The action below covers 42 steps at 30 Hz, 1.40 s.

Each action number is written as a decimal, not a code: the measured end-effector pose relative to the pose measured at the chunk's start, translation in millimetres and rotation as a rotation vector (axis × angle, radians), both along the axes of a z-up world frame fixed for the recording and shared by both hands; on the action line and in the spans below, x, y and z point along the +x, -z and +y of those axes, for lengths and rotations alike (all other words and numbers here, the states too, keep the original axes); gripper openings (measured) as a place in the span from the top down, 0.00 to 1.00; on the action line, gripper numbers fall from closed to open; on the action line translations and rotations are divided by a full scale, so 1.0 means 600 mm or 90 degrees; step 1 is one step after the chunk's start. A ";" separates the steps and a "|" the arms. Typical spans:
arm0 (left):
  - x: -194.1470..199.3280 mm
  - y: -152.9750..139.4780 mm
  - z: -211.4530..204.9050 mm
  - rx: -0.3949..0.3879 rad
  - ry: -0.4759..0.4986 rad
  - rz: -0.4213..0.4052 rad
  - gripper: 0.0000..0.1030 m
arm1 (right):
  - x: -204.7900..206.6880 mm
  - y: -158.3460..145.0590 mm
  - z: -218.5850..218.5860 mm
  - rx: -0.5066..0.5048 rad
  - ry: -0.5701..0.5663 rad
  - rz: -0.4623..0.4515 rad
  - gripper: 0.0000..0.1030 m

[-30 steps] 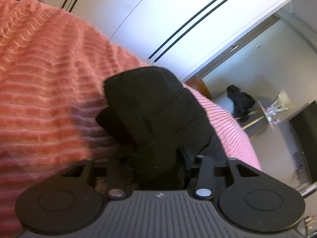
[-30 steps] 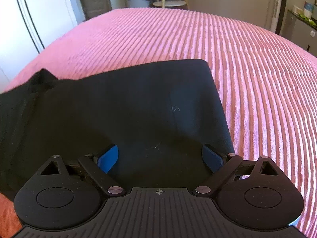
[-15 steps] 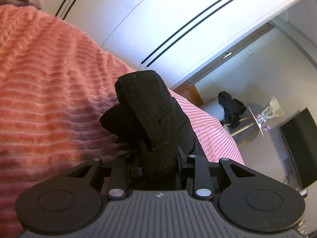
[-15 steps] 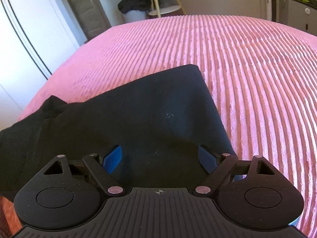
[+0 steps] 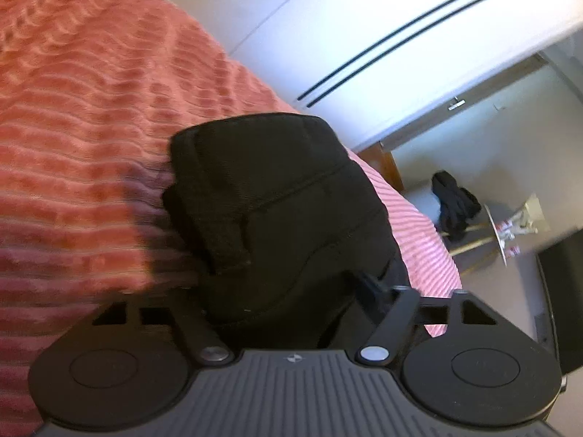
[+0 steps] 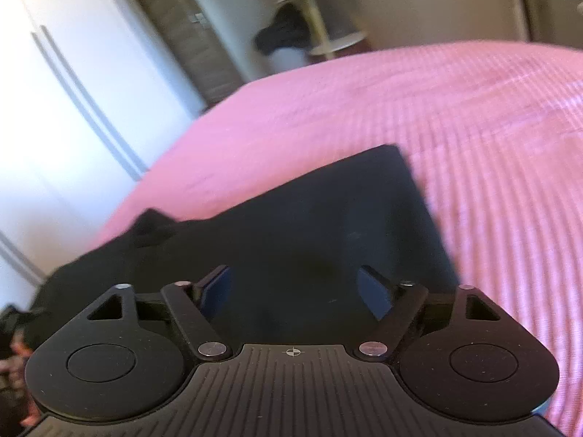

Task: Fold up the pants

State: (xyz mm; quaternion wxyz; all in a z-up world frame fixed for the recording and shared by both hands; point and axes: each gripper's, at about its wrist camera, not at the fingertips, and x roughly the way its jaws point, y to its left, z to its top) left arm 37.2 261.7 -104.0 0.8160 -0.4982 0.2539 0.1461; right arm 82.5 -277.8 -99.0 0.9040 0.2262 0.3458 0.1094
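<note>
Left gripper [image 5: 288, 287] jaws now spread around bunched black fabric pants [image 5: 277, 196] — released, was pinching; right gripper [image 6: 293, 291] jaws spread, lifted clear, flat panel toward 12 o'clock — fold placed.

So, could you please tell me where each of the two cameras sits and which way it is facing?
Left wrist: on the left gripper, looking along its fingers at bunched black pants between them, over the bedspread toward the white wardrobe.
Right wrist: on the right gripper, its fingers spread over the flat pants, facing the round side table.
Shared: pants, bedspread, wardrobe and side table.
</note>
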 end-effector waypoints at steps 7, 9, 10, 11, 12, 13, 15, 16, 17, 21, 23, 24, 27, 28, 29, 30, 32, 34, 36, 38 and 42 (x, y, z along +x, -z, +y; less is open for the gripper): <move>-0.020 -0.008 0.017 -0.012 0.021 -0.025 0.69 | 0.015 0.012 0.022 0.018 -0.081 0.045 0.31; -0.020 -0.027 0.008 0.014 0.031 -0.038 0.73 | 0.015 0.013 0.023 0.019 -0.081 0.049 0.29; -0.020 -0.040 0.003 0.028 0.036 -0.045 0.75 | 0.015 0.013 0.022 0.022 -0.078 0.049 0.28; -0.018 -0.054 -0.003 0.043 0.044 -0.054 0.76 | 0.014 0.013 0.020 0.024 -0.076 0.048 0.26; -0.016 -0.067 -0.008 0.054 0.051 -0.060 0.76 | 0.013 0.013 0.018 0.028 -0.074 0.047 0.25; -0.015 -0.080 -0.014 0.065 0.060 -0.069 0.76 | 0.013 0.013 0.017 0.031 -0.073 0.046 0.25; -0.011 -0.112 -0.031 0.095 0.086 -0.093 0.76 | 0.012 0.014 0.011 0.036 -0.073 0.046 0.25; -0.010 -0.127 -0.040 0.111 0.098 -0.103 0.76 | 0.011 0.014 0.009 0.037 -0.073 0.046 0.25; -0.007 -0.144 -0.056 0.131 0.114 -0.113 0.76 | 0.010 0.015 0.008 0.038 -0.073 0.044 0.25; -0.006 -0.203 -0.111 0.202 0.172 -0.152 0.76 | 0.001 0.010 -0.002 0.042 -0.072 0.041 0.25; -0.005 -0.235 -0.149 0.255 0.214 -0.169 0.76 | -0.001 0.008 -0.004 0.046 -0.071 0.036 0.25; -0.005 -0.251 -0.175 0.289 0.242 -0.178 0.76 | -0.003 0.007 -0.005 0.049 -0.069 0.034 0.25; -0.004 -0.294 -0.263 0.374 0.331 -0.211 0.76 | -0.014 -0.001 -0.015 0.056 -0.061 0.024 0.25; -0.003 -0.304 -0.298 0.399 0.365 -0.220 0.76 | -0.018 -0.003 -0.019 0.061 -0.057 0.020 0.25; -0.003 -0.310 -0.328 0.416 0.393 -0.227 0.76 | -0.020 -0.004 -0.020 0.067 -0.053 0.015 0.24; -0.002 -0.314 -0.365 0.431 0.432 -0.233 0.73 | -0.027 -0.008 -0.026 0.075 -0.047 0.008 0.24; 0.005 -0.309 -0.433 0.434 0.516 -0.235 0.65 | -0.037 -0.012 -0.037 0.089 -0.038 -0.002 0.21; 0.002 -0.298 -0.487 0.420 0.579 -0.246 0.37 | -0.047 -0.015 -0.052 0.112 -0.026 -0.007 0.20; -0.007 -0.280 -0.532 0.396 0.619 -0.255 0.11 | -0.055 -0.013 -0.065 0.143 -0.011 -0.008 0.19; -0.015 -0.259 -0.549 0.379 0.629 -0.243 0.09 | -0.060 -0.011 -0.080 0.176 0.003 -0.005 0.18; -0.023 -0.207 -0.512 0.344 0.565 -0.165 0.06 | -0.067 -0.006 -0.100 0.216 0.003 0.008 0.17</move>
